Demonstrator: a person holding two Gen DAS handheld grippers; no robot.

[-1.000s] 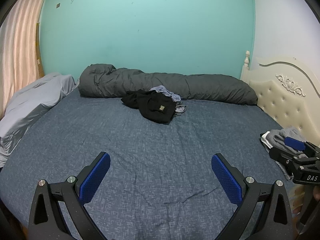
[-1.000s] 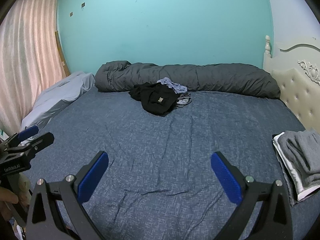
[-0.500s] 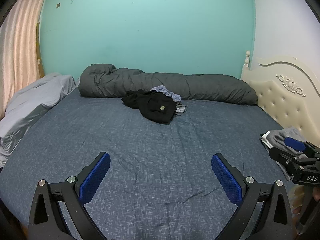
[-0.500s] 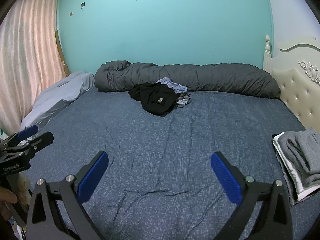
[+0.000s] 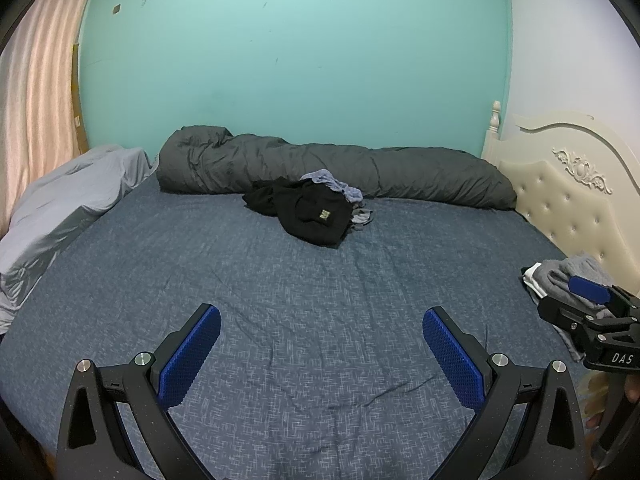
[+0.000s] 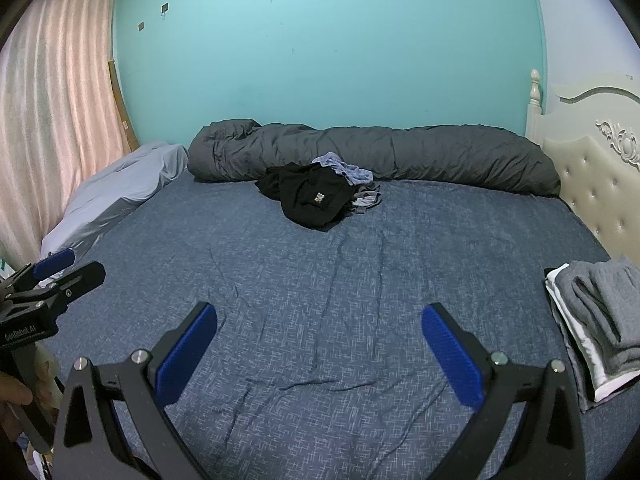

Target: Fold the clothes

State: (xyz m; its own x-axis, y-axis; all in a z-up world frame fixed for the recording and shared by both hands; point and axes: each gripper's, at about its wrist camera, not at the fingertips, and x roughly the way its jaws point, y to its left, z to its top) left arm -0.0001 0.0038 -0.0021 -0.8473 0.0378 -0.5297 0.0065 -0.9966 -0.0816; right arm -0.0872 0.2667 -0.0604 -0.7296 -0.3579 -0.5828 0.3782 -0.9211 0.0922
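Almost nothing has shifted over the last second: both grippers are held where they were, and only the slightest drift of the view is noted. The left gripper (image 5: 320, 344) is spread wide, nothing between its blue pads (image 5: 190, 354), and it is poised low over the near part of the bed (image 5: 280, 280). The right gripper (image 6: 320, 344) is likewise wide apart and empty, held level beside it; each tool is seen at the edge of the other's view.

The unfolded pile of clothes (image 5: 314, 210) is found at the far middle of the bed, just in front of the rolled grey duvet (image 5: 400, 172). A black garment (image 6: 316, 200) lies on top, its small label facing up; its longer run is laid roughly across the bed, left to right, with a lobe dropping toward the near side. Light blue-grey pieces (image 6: 346, 170) are tucked behind and to its right, touching it.

A folded stack (image 6: 596, 320) of grey over white is set at the right edge of the bed, near the cream headboard (image 6: 600, 184), its long axis running from near to far.

Between the grippers and the pile, a broad stretch of blue sheet is left open, marked only by shallow creases. The left edge is bounded by a pale grey bedding heap (image 5: 68, 208) and the curtain (image 6: 48, 120) beyond it.
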